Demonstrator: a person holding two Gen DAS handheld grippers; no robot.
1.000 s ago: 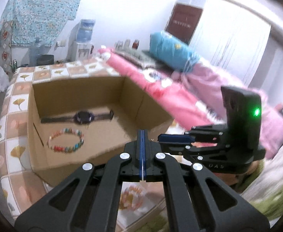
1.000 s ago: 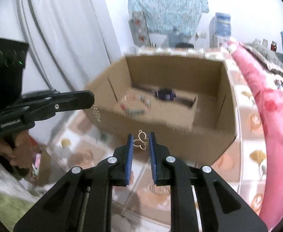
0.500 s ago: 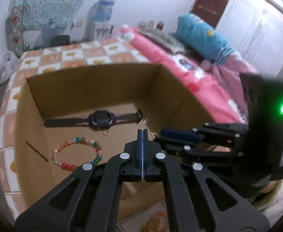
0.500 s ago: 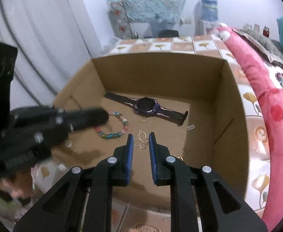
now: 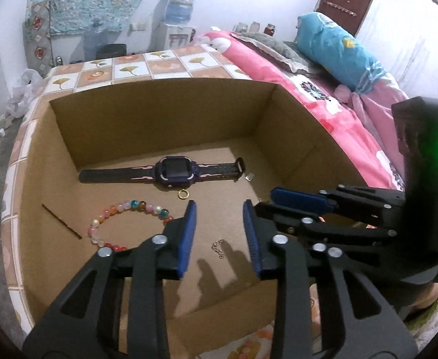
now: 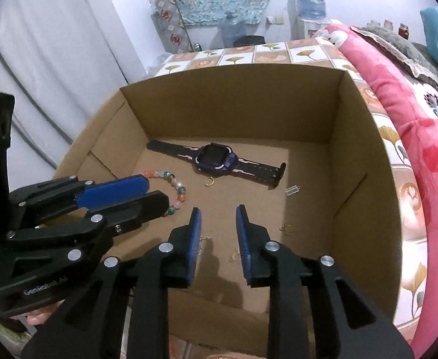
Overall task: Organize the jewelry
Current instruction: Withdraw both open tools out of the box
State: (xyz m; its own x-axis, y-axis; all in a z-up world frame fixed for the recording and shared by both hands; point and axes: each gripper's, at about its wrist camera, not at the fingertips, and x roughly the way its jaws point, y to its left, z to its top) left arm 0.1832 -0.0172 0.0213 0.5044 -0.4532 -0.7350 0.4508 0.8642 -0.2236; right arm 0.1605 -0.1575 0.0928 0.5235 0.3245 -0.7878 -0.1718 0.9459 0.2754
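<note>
Bedroom, tiled bedspread [image 5: 135, 68]; open cardboard box [image 5: 165, 113] on it.

Left view: your left claw [image 5: 219, 224] has just been opening, its jaws part open with nothing between them. A small chain [image 5: 217, 248] lies on the box floor just below the gap. Watch [image 5: 171, 172], ring [image 5: 183, 194] beyond; bead bracelet [image 5: 123, 209] to the left.

Right view: your right claw [image 6: 218, 227] has just been opening and holds nothing. A gold charm [image 6: 235, 258] lies on the floor by its right finger.
</note>
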